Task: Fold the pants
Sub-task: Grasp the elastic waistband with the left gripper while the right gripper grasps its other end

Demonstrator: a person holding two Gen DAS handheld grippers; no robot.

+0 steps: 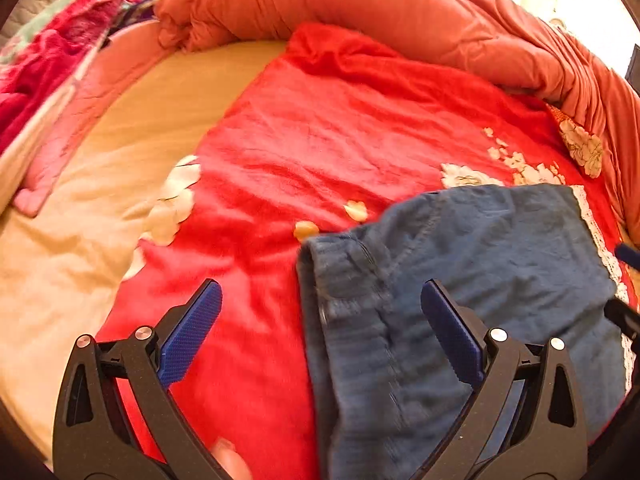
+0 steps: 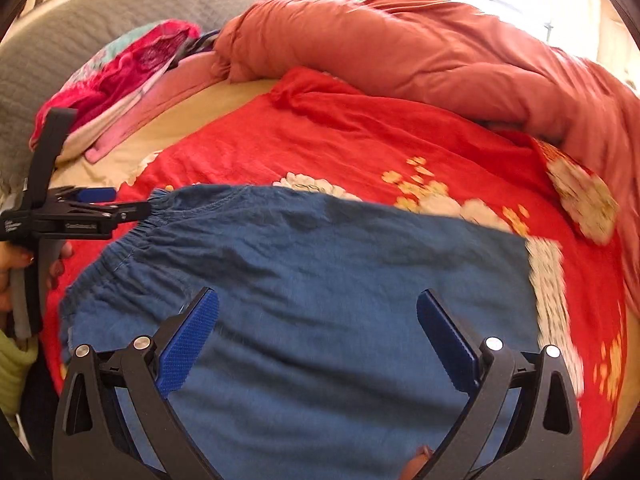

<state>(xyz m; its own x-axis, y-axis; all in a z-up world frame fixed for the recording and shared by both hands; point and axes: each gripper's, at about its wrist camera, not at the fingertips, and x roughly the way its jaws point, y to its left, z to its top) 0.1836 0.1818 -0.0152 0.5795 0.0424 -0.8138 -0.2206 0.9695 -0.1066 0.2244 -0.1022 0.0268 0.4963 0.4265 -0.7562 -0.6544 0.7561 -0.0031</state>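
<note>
Blue pants [image 2: 312, 280] lie spread on a red floral blanket [image 2: 360, 136] covering a bed, filling the lower centre of the right wrist view and the lower right of the left wrist view. The elastic waistband [image 2: 132, 240] appears gathered at centre left of the right wrist view; a white lace trim [image 2: 548, 280] runs along the opposite edge. The right gripper [image 2: 318, 316] hovers over the middle of the pants, jaws spread wide and empty. The left gripper [image 1: 320, 308] is likewise released, its jaws straddling the waistband edge in its own view; from the right wrist view its tip lies just beside the waistband. A rolled orange duvet [image 1: 400, 12] spans the upper frame, and pink clothing [image 1: 48, 56] sits at upper left.
</note>
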